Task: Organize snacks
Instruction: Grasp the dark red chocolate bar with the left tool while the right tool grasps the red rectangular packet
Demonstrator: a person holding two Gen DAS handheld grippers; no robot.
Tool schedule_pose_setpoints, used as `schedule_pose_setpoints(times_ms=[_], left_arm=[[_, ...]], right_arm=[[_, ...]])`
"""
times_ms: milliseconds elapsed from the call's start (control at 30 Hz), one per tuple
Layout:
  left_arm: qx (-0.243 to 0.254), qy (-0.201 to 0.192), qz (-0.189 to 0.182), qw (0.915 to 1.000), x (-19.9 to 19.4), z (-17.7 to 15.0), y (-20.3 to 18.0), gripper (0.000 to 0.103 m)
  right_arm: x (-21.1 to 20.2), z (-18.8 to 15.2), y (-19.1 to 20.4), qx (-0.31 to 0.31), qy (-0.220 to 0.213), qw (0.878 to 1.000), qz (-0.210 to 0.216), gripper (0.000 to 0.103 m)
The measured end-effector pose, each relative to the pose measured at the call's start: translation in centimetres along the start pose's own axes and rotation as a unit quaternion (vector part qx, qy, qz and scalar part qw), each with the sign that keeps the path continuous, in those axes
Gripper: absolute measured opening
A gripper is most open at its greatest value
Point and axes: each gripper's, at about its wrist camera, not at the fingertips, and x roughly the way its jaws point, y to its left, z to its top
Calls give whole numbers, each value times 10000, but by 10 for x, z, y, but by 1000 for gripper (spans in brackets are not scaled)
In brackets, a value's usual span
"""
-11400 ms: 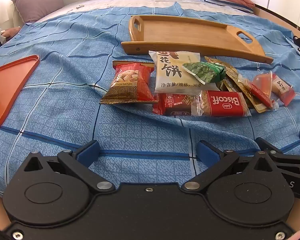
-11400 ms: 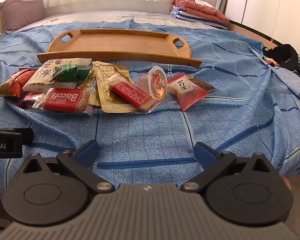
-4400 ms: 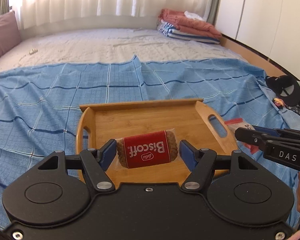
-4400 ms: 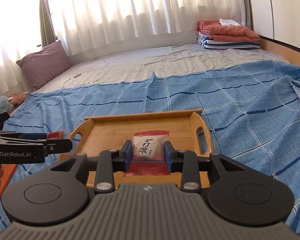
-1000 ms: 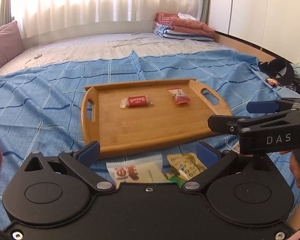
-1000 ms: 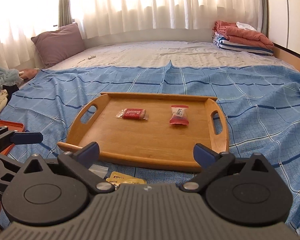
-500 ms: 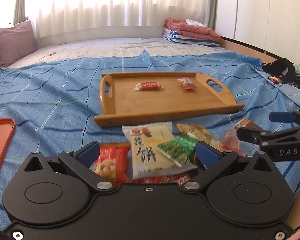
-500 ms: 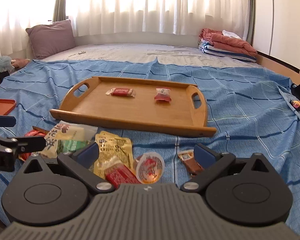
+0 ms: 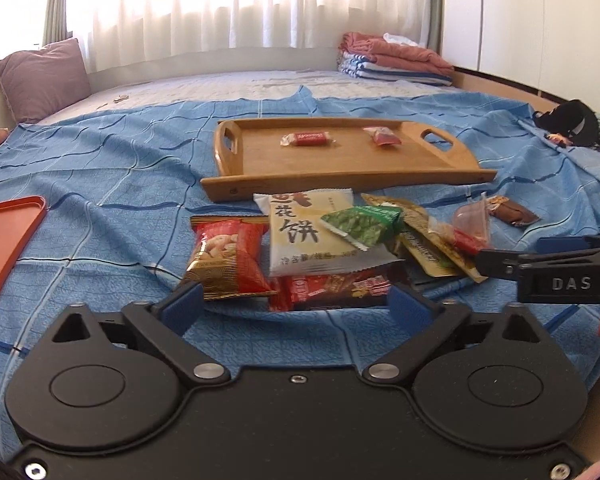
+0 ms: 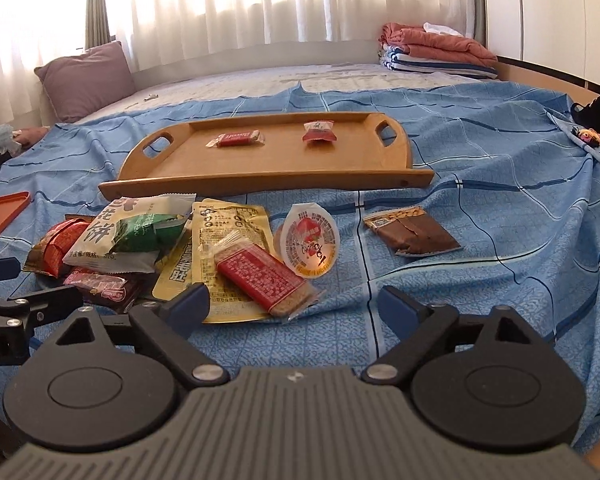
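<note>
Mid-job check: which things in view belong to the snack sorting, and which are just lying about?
Job: wooden tray, Biscoff pack and red sachet on it; snack pile, jelly cup, brown bar; left gripper, right gripper, both open.

Lying about: pillow, folded blankets, orange tray.

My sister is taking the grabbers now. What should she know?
Left hand-held gripper: open, holding nothing.
Right hand-held gripper: open, holding nothing.
Done: red Biscoff biscuit pack and small red-and-white candy packet lie apart in the wooden handled tray.
Left: the other snacks lie on the blue checked bedsheet before the tray, including the round jelly cup and brown bar packet.
</note>
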Motion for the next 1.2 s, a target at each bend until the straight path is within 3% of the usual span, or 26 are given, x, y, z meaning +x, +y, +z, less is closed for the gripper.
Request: schedule_pose_setpoints(times_ms=[67, 133, 167, 533, 733, 1033, 1200], left_arm=[[12, -50, -22, 10000, -2, 0, -4, 76], [82, -57, -53, 9999, -2, 1, -9, 76], [101, -81, -65, 9999, -2, 1, -12, 76], [-182, 12, -271, 9995, -6, -4, -21, 79], [53, -45, -122, 9999, -3, -7, -26, 85], [-136, 126, -128, 9997, 18, -1, -22, 87], [-219, 169, -114, 9996, 24, -1, -19, 88]], right_arm=[[1, 2, -1, 103, 67, 9999, 120, 82], [3, 5, -1, 194, 141, 9996, 164, 71], [4, 5, -1, 217, 147, 9995, 174, 70], [18, 21, -1, 942, 309, 9948, 229, 69], [31, 31, 12, 647, 335, 9972, 161, 75], [49, 44, 18, 547, 531, 9966, 328, 80], [47, 38, 17, 489, 584, 9960, 472, 62]])
